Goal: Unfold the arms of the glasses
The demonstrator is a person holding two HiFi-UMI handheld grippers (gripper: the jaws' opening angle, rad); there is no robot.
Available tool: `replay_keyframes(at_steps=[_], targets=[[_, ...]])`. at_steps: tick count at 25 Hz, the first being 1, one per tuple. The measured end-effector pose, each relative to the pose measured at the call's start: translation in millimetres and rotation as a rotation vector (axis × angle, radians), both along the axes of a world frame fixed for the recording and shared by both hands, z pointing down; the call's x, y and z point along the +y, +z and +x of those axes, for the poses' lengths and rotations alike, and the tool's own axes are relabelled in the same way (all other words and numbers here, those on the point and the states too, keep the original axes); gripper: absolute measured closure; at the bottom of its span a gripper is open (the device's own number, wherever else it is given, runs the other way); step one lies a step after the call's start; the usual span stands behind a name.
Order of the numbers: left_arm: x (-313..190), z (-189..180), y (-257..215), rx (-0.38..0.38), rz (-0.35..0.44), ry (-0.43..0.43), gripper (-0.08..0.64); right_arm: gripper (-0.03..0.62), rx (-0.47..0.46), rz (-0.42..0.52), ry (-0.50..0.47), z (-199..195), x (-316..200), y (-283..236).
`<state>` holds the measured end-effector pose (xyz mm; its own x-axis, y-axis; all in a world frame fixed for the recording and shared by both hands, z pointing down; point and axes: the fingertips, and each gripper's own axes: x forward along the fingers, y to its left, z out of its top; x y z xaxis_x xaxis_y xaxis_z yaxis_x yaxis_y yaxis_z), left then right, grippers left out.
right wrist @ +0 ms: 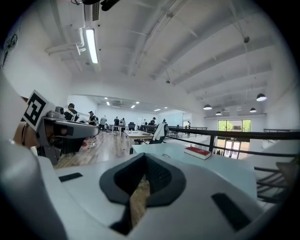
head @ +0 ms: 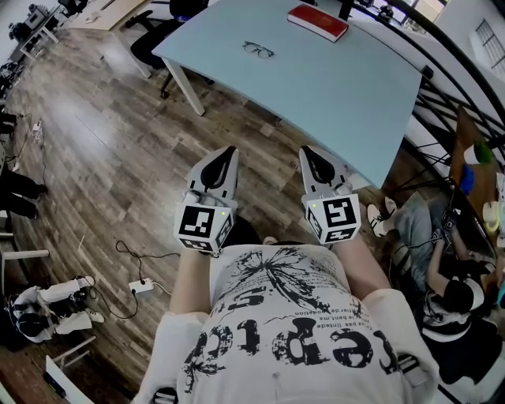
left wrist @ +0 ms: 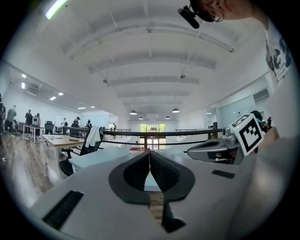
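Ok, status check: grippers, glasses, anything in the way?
Left hand-held gripper shut, empty. Right hand-held gripper shut, empty. Glasses lie untouched on the table ahead. Red book beyond them.

Left tool, right tool seemingly level, jaws together, empty.

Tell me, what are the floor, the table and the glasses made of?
The floor looks like wood or wood-look planks: brown grain, plank seams, dull sheen. The table has a smooth, matt pale-blue top, maybe laminate. The glasses show a thin dark frame; metal or plastic, too small to tell.
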<state>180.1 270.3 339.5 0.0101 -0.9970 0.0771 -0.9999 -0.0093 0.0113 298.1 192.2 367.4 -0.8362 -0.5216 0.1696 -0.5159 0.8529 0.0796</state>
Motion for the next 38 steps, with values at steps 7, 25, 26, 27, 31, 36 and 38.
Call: replay_keyframes(at_steps=[7, 25, 26, 27, 31, 36, 38], targets=[[-36.4, -50.8, 11.8, 0.044, -0.02, -0.008, 0.541, 0.581, 0.008, -0.025, 0.018, -39.2, -35.0, 10.1], [-232.1, -307.3, 18.5, 0.044, -0.061, 0.275, 0.54, 0.581, 0.022, -0.045, 0.311, -273.1, -194.7, 24.5], [-244.6, -320.0, 17.9, 0.039, -0.064, 0.295, 0.54, 0.581, 0.022, -0.044, 0.328, -285.2, -204.9, 23.3], [-257.0, -331.1, 17.1, 0.033, -0.068, 0.318, 0.54, 0.581, 0.023, -0.044, 0.348, -295.5, -214.8, 22.0], [-304.4, -361.1, 11.7, 0.029, -0.085, 0.411, 0.54, 0.581, 0.033, -0.066, 0.456, -317.2, -251.2, 18.1], [-349.6, -373.1, 16.8, 0.053, -0.103, 0.476, 0.54, 0.581, 0.075, -0.09, 0.52, -326.9, -286.2, 22.5], [-367.0, -368.8, 23.4, 0.053, -0.115, 0.507, 0.54, 0.581, 0.083, -0.095, 0.542, -324.7, -302.1, 26.4]])
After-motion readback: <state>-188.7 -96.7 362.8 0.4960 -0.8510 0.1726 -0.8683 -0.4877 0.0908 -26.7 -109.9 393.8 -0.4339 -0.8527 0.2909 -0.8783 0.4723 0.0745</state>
